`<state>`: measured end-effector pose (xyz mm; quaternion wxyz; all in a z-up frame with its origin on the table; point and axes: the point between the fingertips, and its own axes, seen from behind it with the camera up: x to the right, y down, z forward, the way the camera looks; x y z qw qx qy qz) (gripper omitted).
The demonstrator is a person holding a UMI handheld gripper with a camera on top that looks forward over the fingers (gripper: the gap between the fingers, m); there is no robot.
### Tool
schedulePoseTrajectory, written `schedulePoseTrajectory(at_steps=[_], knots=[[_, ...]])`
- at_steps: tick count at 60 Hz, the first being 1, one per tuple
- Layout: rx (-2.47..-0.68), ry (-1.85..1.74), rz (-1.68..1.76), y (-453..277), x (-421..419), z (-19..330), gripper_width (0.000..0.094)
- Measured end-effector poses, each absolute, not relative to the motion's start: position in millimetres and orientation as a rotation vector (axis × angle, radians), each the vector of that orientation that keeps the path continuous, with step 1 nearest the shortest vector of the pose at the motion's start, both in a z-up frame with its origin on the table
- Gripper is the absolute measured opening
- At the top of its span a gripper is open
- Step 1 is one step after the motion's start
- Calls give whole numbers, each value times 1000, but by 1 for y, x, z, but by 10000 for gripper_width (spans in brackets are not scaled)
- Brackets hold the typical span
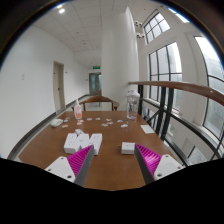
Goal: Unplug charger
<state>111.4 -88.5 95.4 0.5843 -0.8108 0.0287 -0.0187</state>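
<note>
Jaws released above the wooden table (110, 165); small white charger (127, 147) lies just ahead.

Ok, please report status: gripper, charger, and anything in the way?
Gripper open, holding nothing. Charger not identifiable from here. White boxes and small white box on wooden table, beyond the fingers.

Gripper (115, 160) level, fingers (80, 163) spread apart (nothing between them).
</note>
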Motion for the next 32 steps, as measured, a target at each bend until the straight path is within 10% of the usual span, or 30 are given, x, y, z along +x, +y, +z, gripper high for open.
schedulePoseTrajectory(at_steps=[32], knots=[[-1843, 43, -19, -137, 107, 95, 836]])
